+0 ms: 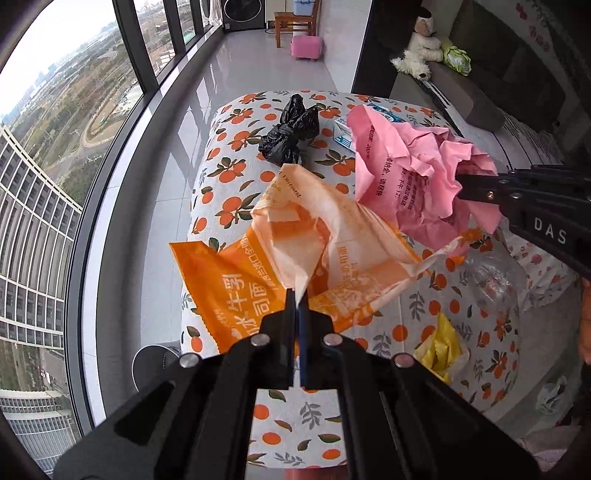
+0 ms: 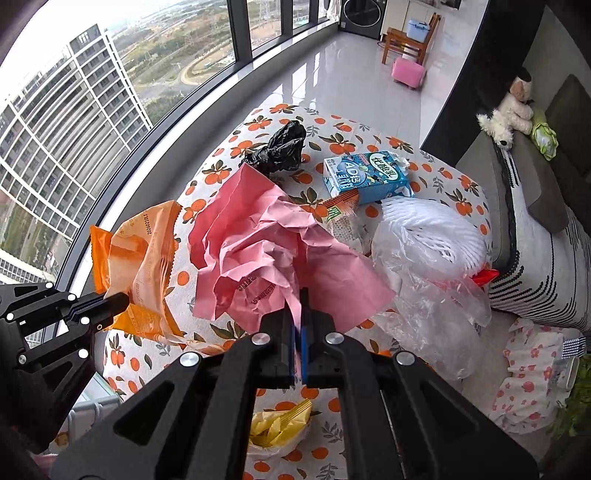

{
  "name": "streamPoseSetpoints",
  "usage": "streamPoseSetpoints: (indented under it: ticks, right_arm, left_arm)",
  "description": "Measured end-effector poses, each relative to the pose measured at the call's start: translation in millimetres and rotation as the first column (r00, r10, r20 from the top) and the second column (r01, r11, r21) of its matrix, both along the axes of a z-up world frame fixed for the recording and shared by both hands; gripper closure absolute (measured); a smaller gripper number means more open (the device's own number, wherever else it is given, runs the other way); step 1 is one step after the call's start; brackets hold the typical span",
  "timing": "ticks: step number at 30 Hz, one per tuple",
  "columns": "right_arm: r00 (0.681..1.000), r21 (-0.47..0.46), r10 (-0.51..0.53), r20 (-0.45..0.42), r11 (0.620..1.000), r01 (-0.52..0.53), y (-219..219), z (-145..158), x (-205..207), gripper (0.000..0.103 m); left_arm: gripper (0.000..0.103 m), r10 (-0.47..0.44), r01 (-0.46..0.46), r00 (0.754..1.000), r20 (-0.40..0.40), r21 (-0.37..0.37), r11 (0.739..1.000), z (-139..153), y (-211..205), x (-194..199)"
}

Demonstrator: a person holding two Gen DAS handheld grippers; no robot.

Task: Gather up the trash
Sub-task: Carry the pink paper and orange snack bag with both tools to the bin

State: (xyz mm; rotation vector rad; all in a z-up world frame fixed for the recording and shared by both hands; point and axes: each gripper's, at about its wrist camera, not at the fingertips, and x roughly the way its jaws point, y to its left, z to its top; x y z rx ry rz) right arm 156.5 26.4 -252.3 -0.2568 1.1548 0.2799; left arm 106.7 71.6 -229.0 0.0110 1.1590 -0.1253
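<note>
- Two pieces of trash are being held clear of the tabletop (image 1: 236, 147) at once: the left gripper (image 1: 297, 295) is pinching a corner of the orange snack wrapper (image 1: 258, 266), and the right gripper (image 2: 300, 295) is pinching a fold of the crumpled pink paper (image 2: 258, 251).
- Both pairs of fingers are standing fully closed, with only the thin sheet material between the pads.
- The step in hand is judged to be the carry phase of collection; both items are hanging free, the wrapper just beside the paper.
- No bin or open bag is showing in either view, so the next move is probably calling for a receptacle to be found and both pieces carried over it without the light sheets slipping.
- Several items are lying uncollected: a knotted black bag (image 2: 280, 147), a blue drink carton (image 2: 364, 177), white foam netting (image 2: 436, 229), clear plastic film (image 2: 436, 302) and a yellow wrapper (image 2: 280, 424).
- The tabletop is wearing a white cloth printed with oranges.
- The room is running along tall windows (image 2: 266, 29) over a tiled floor; a sofa (image 2: 546, 236) with a plush dog (image 2: 509, 110) is standing to the right, and a wooden chair (image 2: 406, 40) and pink stool (image 2: 406, 74) farther off.
</note>
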Motion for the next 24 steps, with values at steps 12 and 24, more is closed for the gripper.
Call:
streamPoseSetpoints:
  ticks: [12, 24]
  right_arm:
    - [0.927, 0.041, 0.373, -0.027, 0.927, -0.372, 149.4, -17.6, -29.2, 0.101]
    - [0.808, 0.096, 0.577, -0.115, 0.817, -0.569, 375.9, -110.7, -102.5, 0.101]
  left_arm:
    - [0.101, 0.383, -0.384, 0.923, -0.032, -0.025, 0.923, -5.0, 118.6, -98.8]
    - [0.101, 0.590, -0.591, 0.802, -0.098, 0.018, 0.806, -62.2, 305.8, -209.1]
